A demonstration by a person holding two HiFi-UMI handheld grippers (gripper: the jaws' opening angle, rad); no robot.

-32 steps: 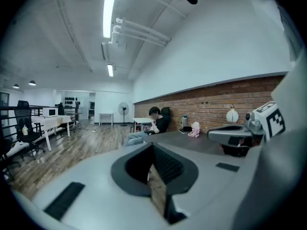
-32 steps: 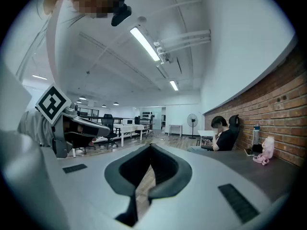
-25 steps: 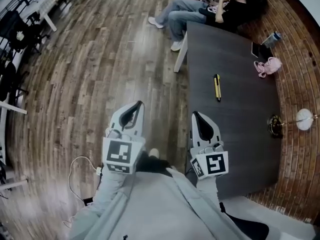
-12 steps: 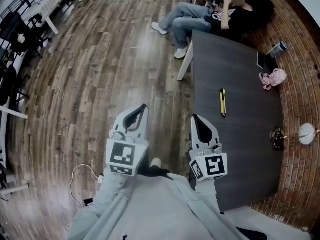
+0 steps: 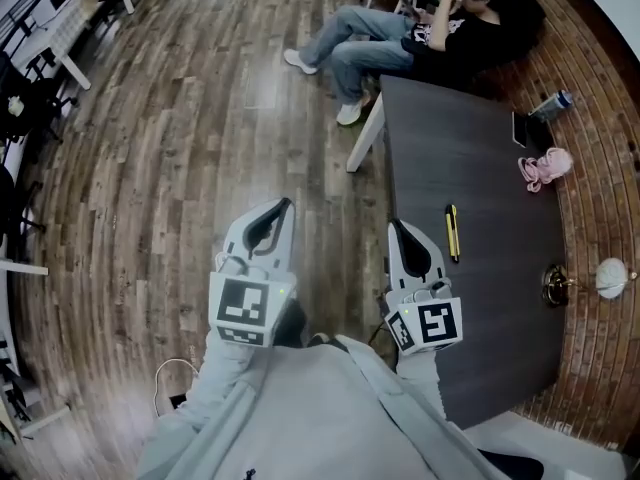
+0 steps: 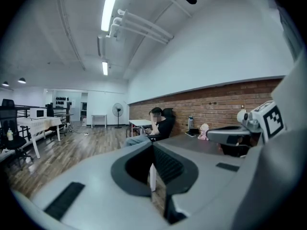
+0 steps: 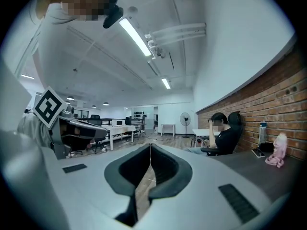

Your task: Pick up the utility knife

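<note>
The room is bright and evenly lit. Long ceiling lights [image 6: 110,7] glow hard white in both gripper views. In the head view the wood floor [image 5: 180,168] has a pale shiny patch near the top, and shadows are soft. The table [image 5: 480,168] looks dark and dull. The knife [image 5: 452,232] is tiny, but its yellow shows clearly. All the pictures bend like a fishbowl at the edges. The gripper views have black corners, and the head view is smeared at the bottom left.

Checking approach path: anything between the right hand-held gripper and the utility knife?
Nothing: in the head view only bare dark table separates the right hand-held gripper from the utility knife.
</note>
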